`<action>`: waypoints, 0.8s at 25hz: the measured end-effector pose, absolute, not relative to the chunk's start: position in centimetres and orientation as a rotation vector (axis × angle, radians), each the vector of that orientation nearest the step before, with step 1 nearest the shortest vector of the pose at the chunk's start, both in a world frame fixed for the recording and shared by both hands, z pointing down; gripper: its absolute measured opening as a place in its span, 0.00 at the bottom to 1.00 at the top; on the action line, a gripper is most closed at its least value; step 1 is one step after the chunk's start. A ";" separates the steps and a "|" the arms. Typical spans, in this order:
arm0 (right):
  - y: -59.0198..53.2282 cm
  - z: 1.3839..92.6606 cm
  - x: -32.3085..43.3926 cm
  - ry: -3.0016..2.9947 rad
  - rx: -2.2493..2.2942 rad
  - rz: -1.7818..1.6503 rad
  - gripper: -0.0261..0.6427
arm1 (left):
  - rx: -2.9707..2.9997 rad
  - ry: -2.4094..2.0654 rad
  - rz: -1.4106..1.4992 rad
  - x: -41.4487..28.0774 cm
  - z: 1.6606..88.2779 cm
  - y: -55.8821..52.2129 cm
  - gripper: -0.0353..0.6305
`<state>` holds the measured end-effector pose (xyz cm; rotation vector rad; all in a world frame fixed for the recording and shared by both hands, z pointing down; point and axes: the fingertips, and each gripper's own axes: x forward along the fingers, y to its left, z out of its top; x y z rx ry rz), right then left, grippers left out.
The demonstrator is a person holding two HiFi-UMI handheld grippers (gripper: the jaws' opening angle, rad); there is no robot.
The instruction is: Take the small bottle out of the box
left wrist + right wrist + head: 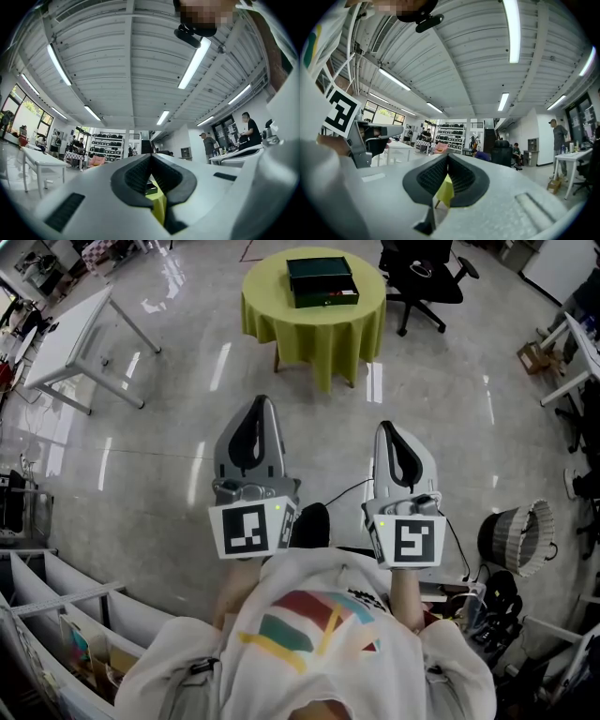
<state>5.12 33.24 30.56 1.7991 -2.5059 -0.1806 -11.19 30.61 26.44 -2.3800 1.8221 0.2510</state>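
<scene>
Brightness: very bright all over, like daytime.
Light from: long ceiling lamps point(194, 58) up high, and some windows point(21, 101).
Glare: white shiny streaks on the floor point(141, 474), to the left of, to the right of and in front of the yellow table point(314, 296).
Shadows: only faint, soft ones.
Bending: straight lines curve near the edges, and the gripper views have black corners.
Blur: close grey parts look soft, while the far room looks clear.

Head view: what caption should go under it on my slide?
Left hand-held gripper and right hand-held gripper, both shut, side by side, facing the dark green box on a yellow-clothed table.
</scene>
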 end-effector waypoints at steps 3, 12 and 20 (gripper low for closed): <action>32.8 30.4 5.2 -2.519 1.793 -0.193 0.05 | -2.376 1.828 0.258 -11.3 26.3 29.9 0.08; 29.6 30.3 6.7 -2.498 1.840 -0.247 0.05 | -2.393 1.794 0.290 -10.1 26.4 25.8 0.08; 23.5 31.0 8.6 -2.456 1.871 -0.265 0.05 | -2.439 1.738 0.320 -7.5 27.0 18.5 0.08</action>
